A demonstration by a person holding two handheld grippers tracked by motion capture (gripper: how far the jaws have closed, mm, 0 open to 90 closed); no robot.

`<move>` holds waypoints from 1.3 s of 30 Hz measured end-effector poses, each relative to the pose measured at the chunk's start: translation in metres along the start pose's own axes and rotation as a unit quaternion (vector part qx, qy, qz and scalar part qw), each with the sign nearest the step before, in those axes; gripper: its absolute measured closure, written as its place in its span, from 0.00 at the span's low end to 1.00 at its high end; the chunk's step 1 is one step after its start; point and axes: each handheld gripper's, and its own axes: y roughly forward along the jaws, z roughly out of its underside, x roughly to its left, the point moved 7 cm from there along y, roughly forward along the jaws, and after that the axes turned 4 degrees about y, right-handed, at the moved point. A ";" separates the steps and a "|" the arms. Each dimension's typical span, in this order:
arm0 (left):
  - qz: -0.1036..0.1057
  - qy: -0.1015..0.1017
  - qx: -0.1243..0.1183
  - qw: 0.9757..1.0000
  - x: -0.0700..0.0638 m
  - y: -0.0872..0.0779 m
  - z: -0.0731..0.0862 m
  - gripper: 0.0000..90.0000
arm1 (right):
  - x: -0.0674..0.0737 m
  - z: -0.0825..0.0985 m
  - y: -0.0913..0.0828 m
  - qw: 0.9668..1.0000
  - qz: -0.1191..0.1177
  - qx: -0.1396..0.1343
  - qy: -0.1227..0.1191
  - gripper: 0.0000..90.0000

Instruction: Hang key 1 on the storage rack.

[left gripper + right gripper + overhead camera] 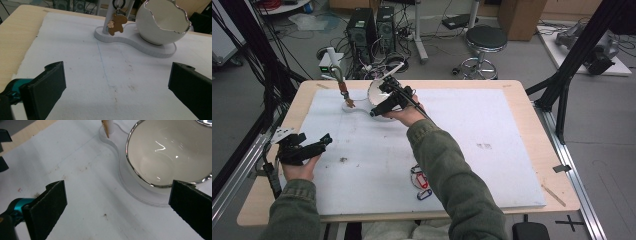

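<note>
While our right gripper (pixel 117 202) hangs fingers spread beside the eggshell bowl (pixel 162 152) at twelve o'clock, left gripper (pixel 115 85) likewise spread, we risk tipping it.

Evenly lit from overhead, cool and fairly soft in the high view, with only faint shadows on the white mat (pixel 377 150). Slightly soft and grainy throughout. Bright glare streaks inside the glossy eggshell bowl (pixel 160 147) in the right gripper view, its silver rim gleaming. Blurred at the near black jaws in both gripper views.
</note>
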 end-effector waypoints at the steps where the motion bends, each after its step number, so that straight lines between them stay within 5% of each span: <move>1: 0.001 0.001 0.001 1.000 0.000 0.000 0.000 0.02 | 0.000 0.001 -0.001 1.000 -0.001 -0.002 -0.002 0.01; 11: 0.001 0.003 0.004 1.000 0.000 0.000 0.001 0.02 | -0.004 0.005 -0.022 1.000 0.004 -0.020 0.007 0.01; 39: 0.000 -0.001 0.006 1.000 -0.001 0.001 0.001 0.02 | -0.031 0.054 -0.049 0.999 0.018 -0.028 0.029 0.01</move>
